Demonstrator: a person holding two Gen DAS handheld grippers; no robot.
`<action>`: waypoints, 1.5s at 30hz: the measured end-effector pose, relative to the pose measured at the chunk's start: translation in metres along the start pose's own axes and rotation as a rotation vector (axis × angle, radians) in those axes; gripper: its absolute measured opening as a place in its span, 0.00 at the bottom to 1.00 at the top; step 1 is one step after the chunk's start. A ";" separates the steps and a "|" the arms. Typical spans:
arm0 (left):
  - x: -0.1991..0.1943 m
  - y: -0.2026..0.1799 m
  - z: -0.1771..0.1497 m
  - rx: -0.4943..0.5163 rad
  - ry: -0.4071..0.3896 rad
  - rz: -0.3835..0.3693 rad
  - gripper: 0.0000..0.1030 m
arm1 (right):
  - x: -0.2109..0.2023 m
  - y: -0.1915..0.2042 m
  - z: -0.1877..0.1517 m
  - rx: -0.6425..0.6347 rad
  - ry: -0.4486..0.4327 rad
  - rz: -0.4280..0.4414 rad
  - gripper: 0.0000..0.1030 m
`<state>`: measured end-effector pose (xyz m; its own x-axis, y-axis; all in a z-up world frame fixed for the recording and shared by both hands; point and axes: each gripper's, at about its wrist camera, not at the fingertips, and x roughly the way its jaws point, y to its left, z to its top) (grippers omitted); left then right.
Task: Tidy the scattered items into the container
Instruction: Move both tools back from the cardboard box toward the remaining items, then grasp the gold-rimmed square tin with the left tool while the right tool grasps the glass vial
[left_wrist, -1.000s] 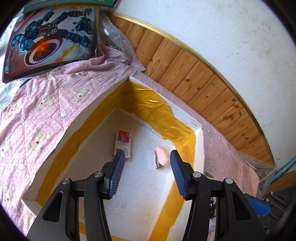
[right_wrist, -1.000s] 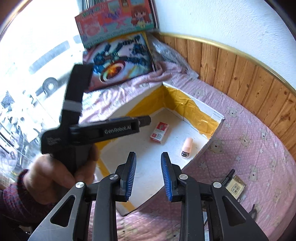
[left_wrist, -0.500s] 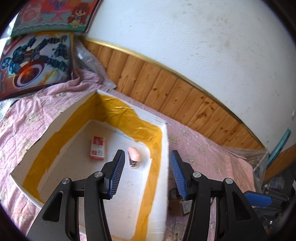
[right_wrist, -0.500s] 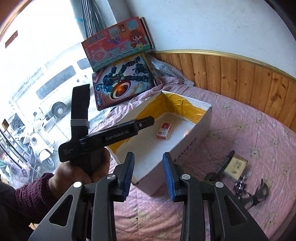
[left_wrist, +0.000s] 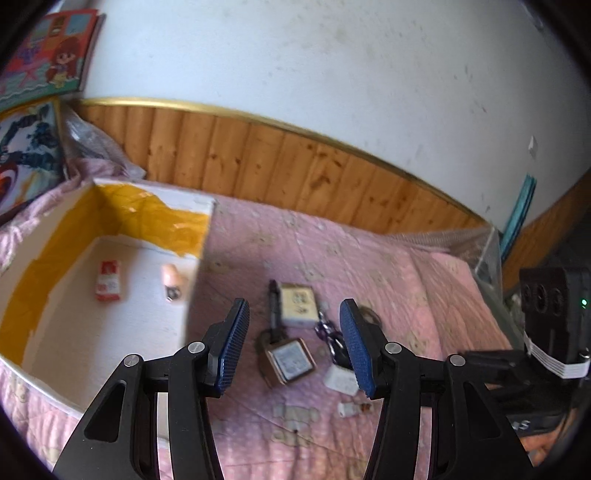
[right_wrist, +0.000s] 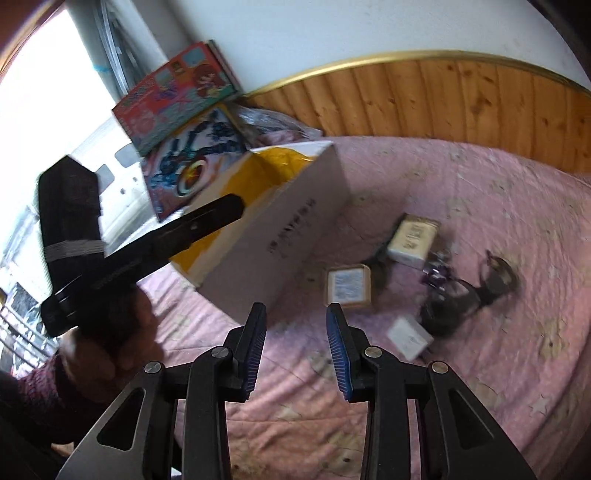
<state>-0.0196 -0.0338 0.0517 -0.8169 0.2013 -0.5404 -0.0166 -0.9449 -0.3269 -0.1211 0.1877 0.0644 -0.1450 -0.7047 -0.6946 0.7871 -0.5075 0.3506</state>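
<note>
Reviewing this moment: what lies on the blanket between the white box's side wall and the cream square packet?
In the right wrist view, a brown-edged square packet lies between the white box and the cream square packet; otherwise only pink blanket.

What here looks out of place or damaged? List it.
A cluster still lies loose on the pink quilt beside the box: two small boxes, a white plug and purple keychain clips. The box's yellow tape lining is torn along its edge. Only two items are inside.

On the quilt (left_wrist: 388, 266), the box (left_wrist: 66, 325) sits left of the scattered items (left_wrist: 295, 332); wall panelling (left_wrist: 295, 166) runs behind.
</note>
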 end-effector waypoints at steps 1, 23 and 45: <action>0.009 -0.005 -0.003 -0.003 0.038 -0.010 0.54 | 0.002 -0.007 -0.001 0.006 0.007 -0.034 0.34; 0.139 0.006 -0.049 -0.099 0.401 0.177 0.62 | 0.080 -0.065 -0.040 -0.133 0.259 -0.217 0.70; 0.134 0.026 -0.058 -0.172 0.380 0.224 0.48 | 0.062 -0.074 -0.031 0.046 0.256 -0.116 0.16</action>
<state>-0.0960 -0.0162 -0.0736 -0.5204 0.1082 -0.8471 0.2578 -0.9258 -0.2766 -0.1696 0.1969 -0.0246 -0.0716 -0.4953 -0.8658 0.7453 -0.6034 0.2836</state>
